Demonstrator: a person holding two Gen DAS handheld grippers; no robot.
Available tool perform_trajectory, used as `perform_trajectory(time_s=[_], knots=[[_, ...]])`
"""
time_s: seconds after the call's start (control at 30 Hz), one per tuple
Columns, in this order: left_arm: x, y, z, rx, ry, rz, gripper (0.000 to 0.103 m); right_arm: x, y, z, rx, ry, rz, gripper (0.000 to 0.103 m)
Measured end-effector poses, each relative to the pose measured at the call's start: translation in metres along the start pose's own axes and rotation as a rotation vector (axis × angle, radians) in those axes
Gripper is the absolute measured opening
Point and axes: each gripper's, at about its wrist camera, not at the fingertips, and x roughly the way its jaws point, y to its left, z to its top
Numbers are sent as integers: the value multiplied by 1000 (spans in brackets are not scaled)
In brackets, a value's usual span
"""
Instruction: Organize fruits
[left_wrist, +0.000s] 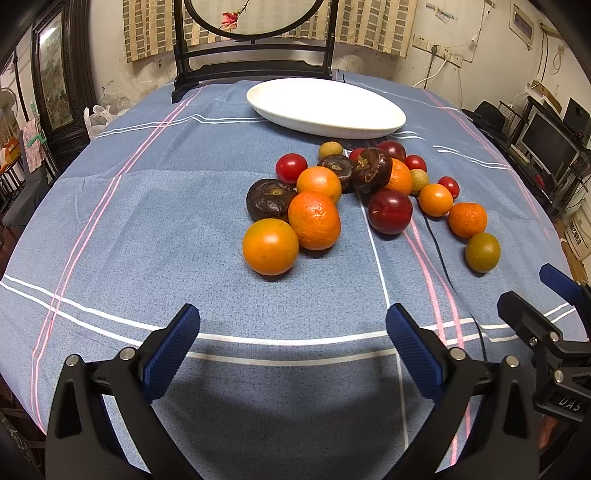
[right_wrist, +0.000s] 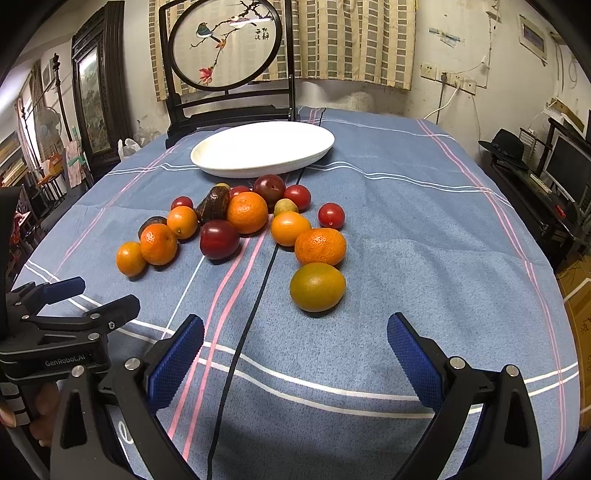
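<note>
Fruit pile (left_wrist: 354, 192) before white dish (left_wrist: 325, 107), left tongs (left_wrist: 291, 345) and right tongs (right_wrist: 295, 350) released, greenish orange (right_wrist: 317, 287) nearest

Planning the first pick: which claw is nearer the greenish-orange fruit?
Right. The right claw, open, sits just short of the greenish-orange fruit; the left claw, open, is farther off to the fruit's left.

Background: a table draped in a blue cloth with white and pink stripes (right_wrist: 424, 221), bearing at its far edge a dark wooden stand holding a round painted screen of birds on a branch (right_wrist: 225, 44). Behind hang beige checked curtains (right_wrist: 351, 40) against a stained cream wall with white power sockets and trailing cords (right_wrist: 448, 79). At left stands a dark carved frame (right_wrist: 98, 92); at right, a black hat (right_wrist: 504, 146) beside a dark monitor (right_wrist: 567, 166).
</note>
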Motion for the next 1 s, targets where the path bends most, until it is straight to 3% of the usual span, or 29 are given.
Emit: perform_trajectory(time_s=[0.4,0.63,0.7,0.77,0.9,1.0], knots=[[15,29,-11,-38,57,-30,99,5,0,-1,-3,13,11,100],[23,29,4,-35,73,-46,98,7,-5,-1,1,12,26,100],[29,26,11,-20,85,-49,94,8,-8,-2,9,11,30,100],[33,24,15,2,81,-29,83,8,-11,-2,14,15,32,100],[40,21,26,31,68,-7,76,11,-15,-2,18,18,31,100],[45,18,33,69,42,14,54,13,-16,-1,17,22,30,100]])
